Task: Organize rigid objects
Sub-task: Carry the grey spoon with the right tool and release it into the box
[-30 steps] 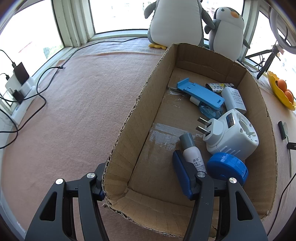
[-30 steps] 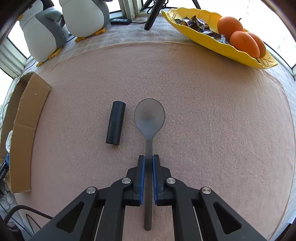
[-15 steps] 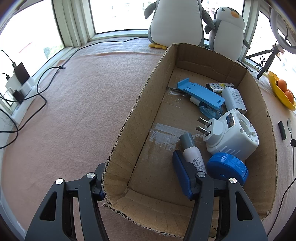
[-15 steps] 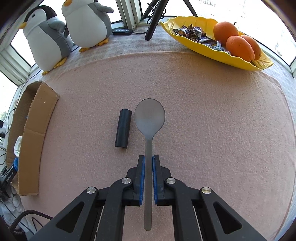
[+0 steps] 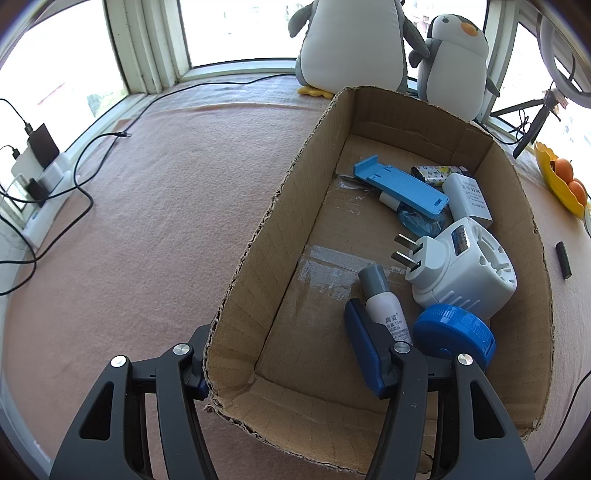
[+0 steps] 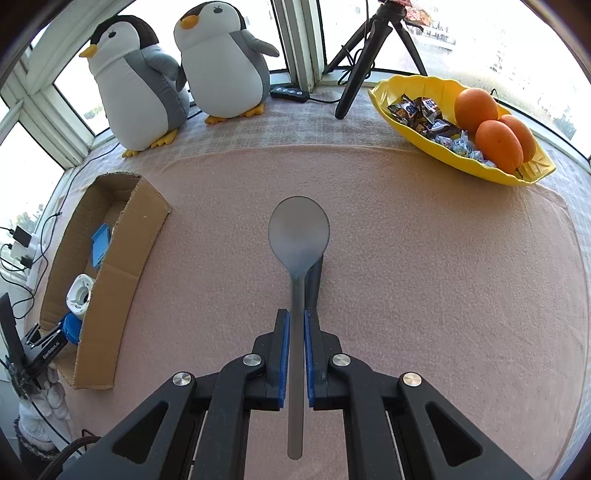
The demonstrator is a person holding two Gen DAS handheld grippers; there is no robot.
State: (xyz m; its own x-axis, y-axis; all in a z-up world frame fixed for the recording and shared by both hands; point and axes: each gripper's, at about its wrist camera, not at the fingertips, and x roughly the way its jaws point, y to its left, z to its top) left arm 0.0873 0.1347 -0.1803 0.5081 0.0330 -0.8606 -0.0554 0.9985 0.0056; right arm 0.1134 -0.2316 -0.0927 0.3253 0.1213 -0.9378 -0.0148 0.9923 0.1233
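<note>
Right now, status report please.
Right gripper shut on spoon. Left gripper straddling box wall. Black cylinder under spoon.

Daylight floods through white-framed windows [image 5: 236, 33] ahead. A pink cloth [image 6: 424, 258] covers the bench; two plush penguins [image 6: 221, 62] stand by the glass.

Two plush grey-and-white penguins [image 6: 136, 88] [image 6: 225, 59] are counted, three oranges [image 6: 498, 142] in one yellow dish [image 6: 532, 171], one brown cardboard box [image 5: 532, 280], one grey metal spoon [image 6: 298, 236], and one black cylinder [image 5: 563, 259]. One white plug adapter [image 5: 461, 269] is seen.
</note>
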